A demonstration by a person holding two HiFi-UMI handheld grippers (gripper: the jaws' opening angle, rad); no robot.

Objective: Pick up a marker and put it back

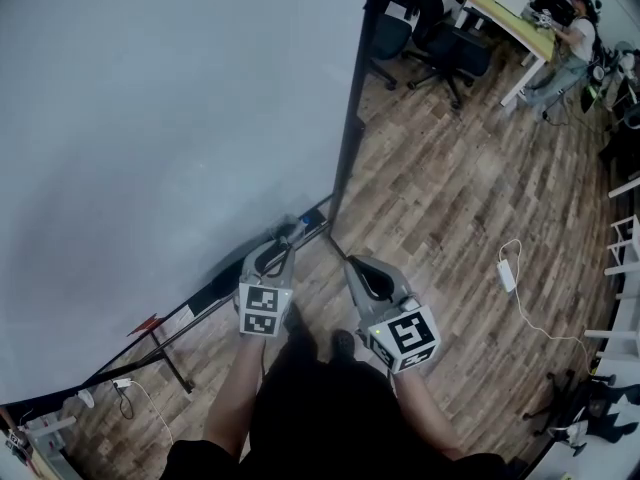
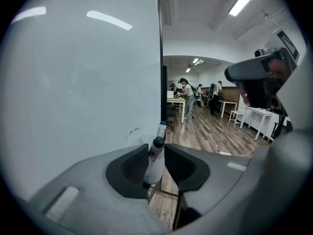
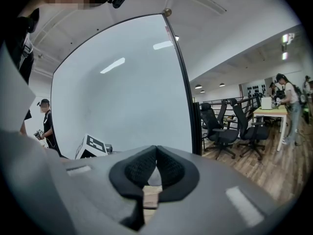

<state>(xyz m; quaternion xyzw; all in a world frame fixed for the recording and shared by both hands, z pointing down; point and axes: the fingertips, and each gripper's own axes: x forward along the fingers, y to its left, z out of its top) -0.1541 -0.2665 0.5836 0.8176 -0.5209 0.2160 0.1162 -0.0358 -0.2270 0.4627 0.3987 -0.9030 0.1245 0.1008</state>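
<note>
Marker (image 2: pixel 153 165) held in the left claw (image 2: pixel 156 150) at the whiteboard's lower right corner.

White-bodied with a black cap, the marker stands between the left claw's dark pads (image 2: pixel 134 166), cap pointing away and slightly tilted, and the pads close on its sides. A second, blue-capped marker (image 2: pixel 161 129) sits just beyond it, next to the whiteboard (image 2: pixel 78 82). In the head view both claws hang low by the board's bottom edge above the wooden floor (image 1: pixel 450 198). The right claw (image 3: pixel 156 149), just beside the left, has its jaws closed together, empty.
</note>
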